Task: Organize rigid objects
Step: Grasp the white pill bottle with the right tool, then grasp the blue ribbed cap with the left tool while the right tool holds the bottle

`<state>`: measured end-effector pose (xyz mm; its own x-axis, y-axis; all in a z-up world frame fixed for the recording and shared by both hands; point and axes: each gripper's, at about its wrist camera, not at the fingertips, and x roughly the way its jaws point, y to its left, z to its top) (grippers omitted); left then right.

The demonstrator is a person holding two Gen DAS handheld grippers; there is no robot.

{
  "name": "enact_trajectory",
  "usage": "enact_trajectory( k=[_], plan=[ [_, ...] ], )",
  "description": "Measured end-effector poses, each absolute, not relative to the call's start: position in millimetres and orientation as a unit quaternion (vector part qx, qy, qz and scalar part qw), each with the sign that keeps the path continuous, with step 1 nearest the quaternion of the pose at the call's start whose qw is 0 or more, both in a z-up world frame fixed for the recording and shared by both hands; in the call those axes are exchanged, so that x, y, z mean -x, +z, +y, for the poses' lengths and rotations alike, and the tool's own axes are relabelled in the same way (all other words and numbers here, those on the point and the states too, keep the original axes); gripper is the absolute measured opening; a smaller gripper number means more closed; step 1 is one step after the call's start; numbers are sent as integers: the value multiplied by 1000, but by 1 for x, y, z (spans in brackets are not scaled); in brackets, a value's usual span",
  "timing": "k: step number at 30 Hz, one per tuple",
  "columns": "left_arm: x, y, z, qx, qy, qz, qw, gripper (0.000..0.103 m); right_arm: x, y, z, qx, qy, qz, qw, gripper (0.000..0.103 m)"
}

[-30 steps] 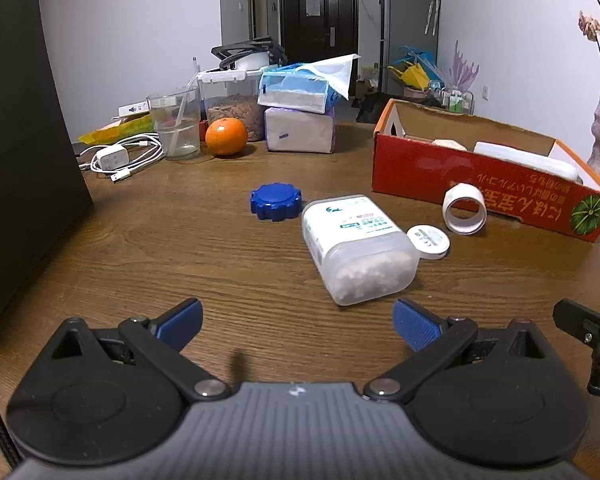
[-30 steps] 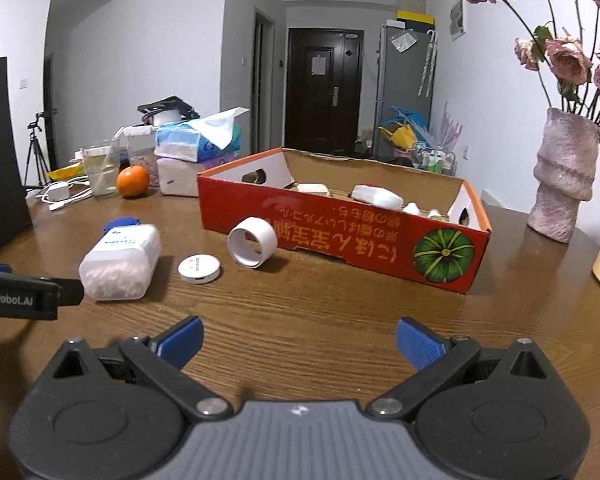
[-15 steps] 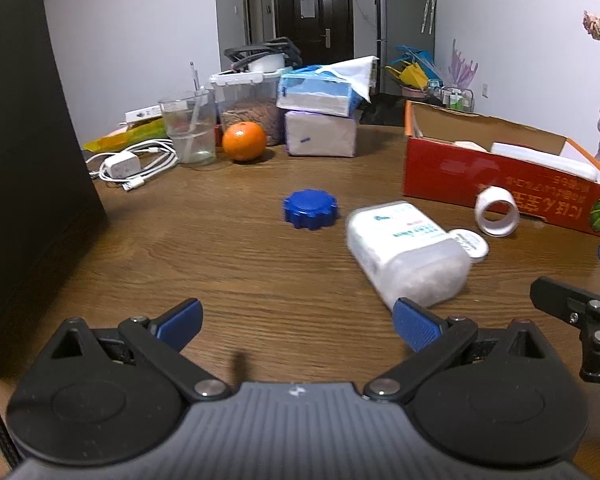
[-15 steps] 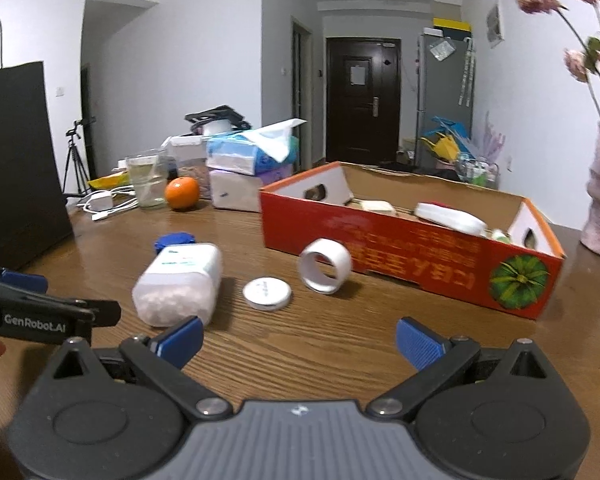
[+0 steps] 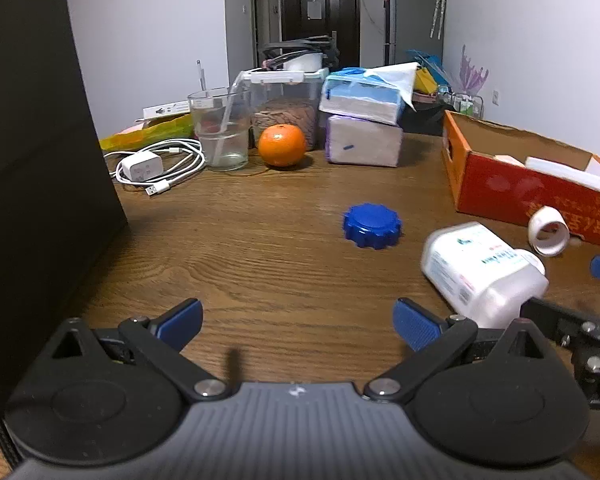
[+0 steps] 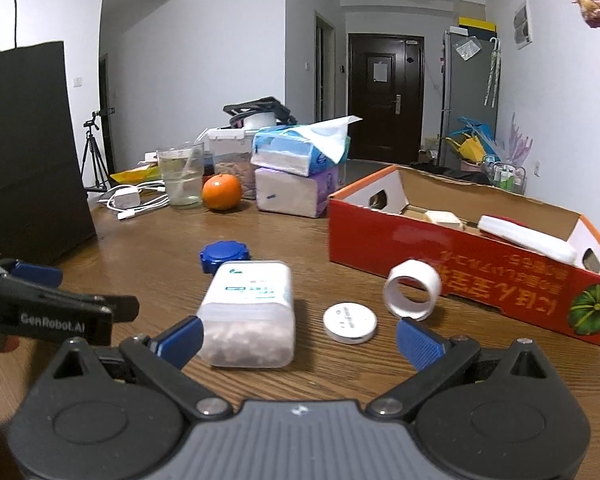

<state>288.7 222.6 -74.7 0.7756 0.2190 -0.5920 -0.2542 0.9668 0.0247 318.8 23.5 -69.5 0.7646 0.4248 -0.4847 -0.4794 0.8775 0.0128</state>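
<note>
A white pill bottle [image 6: 249, 312] lies on its side on the wooden table, just ahead of my right gripper [image 6: 298, 338], which is open and empty; the bottle lies by its left finger. The bottle also shows in the left wrist view [image 5: 482, 270]. A blue scalloped cap [image 5: 372, 225] lies beyond it, also seen in the right wrist view [image 6: 224, 255]. A white round lid [image 6: 350, 322] and a white tape ring [image 6: 413, 294] lie in front of the red cardboard box [image 6: 460, 264]. My left gripper [image 5: 298, 322] is open and empty, left of the bottle.
A black paper bag [image 5: 32, 160] stands at the left. At the back are a glass of water [image 5: 220, 134], an orange [image 5: 281, 145], tissue packs [image 5: 364, 128], a plastic container [image 5: 280, 100] and a charger with cable [image 5: 152, 166]. The box holds several white items.
Both grippers have swung left. My right gripper has moved closer to the pill bottle, which now lies by its left finger. The objects on the table have not moved.
</note>
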Motion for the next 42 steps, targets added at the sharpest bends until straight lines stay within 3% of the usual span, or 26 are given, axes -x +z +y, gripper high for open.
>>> enact_trajectory(
  k=[12,18,19,20,42],
  plan=[
    [-293,-75,251,52,135,305,941,103,-338,-81,71,83,231,261,934,100],
    [-293,-76,250,53,134,305,941,103,-353,-86,87,90,227,279,929,78],
    [-293,-76,250,54,133,306,941,103,-355,-88,88,90,227,284,927,68],
    [-293,-77,250,54,133,307,941,103,-357,-89,89,89,229,292,924,65],
    [-328,-71,218,14,100,311,945,103,-353,-73,44,50,205,240,948,65]
  ],
)
